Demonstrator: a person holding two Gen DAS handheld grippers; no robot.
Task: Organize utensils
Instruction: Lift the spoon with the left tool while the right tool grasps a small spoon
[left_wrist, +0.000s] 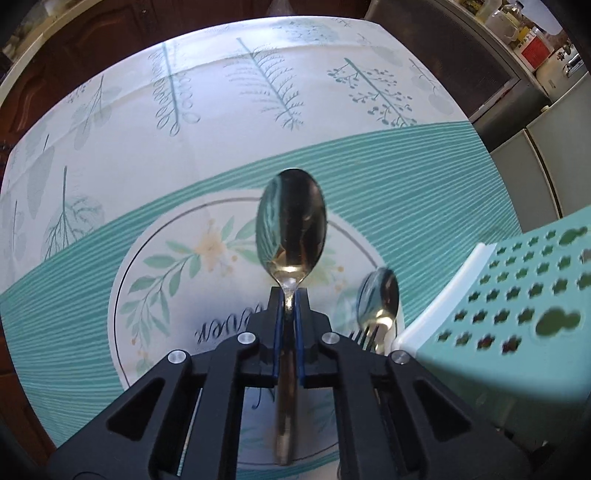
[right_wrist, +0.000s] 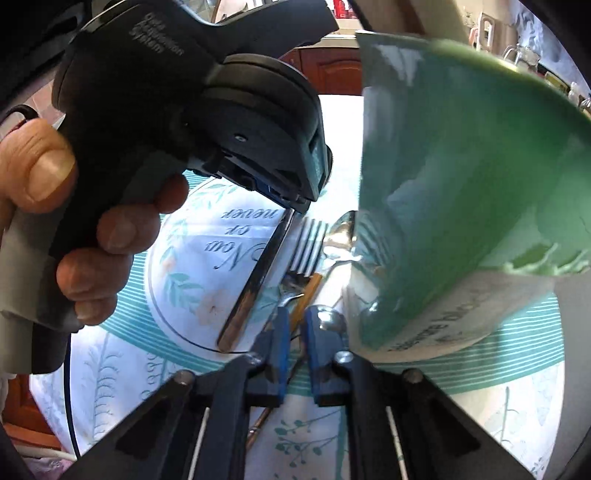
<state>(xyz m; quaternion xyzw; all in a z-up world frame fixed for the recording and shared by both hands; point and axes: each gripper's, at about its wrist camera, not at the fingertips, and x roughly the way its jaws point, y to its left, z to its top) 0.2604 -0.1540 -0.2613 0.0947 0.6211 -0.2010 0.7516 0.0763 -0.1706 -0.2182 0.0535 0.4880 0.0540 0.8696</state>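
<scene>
Here we see the left gripper (left_wrist: 291, 295) with its fingers pinching a spoon (left_wrist: 291, 225) at the neck, just below the bowl. The bowl stands clear ahead of the fingertips; the handle runs back between the blue pads (left_wrist: 279, 332) toward the camera. In the right wrist view the same spoon's handle (right_wrist: 255, 280) slopes down out of the left gripper, its free end hanging over the rim of the printed plate (right_wrist: 192, 258).

The right gripper (right_wrist: 294, 317) has its fingers drawn close together around a thin yellow-brown handle (right_wrist: 308, 295); a narrow gap shows on either side, so we cannot tell whether the pads are gripping it. Just ahead of these fingers lie a fork (right_wrist: 308, 243) and a second spoon (right_wrist: 341, 230), close beside each other on the plate's right edge. The left wrist view shows that second spoon (left_wrist: 378, 299) and the fork tines (left_wrist: 364, 338) just right of the left fingers.

A teal perforated basket (left_wrist: 517, 295) stands at the right, its white rim near the plate. In the right wrist view the basket's wall (right_wrist: 461, 184) fills the right half of the frame, tight against the second spoon. The surface (left_wrist: 221, 129), under a leaf-patterned cloth, lies open beyond and to the left of the plate (left_wrist: 166, 277), out to its far edge.
</scene>
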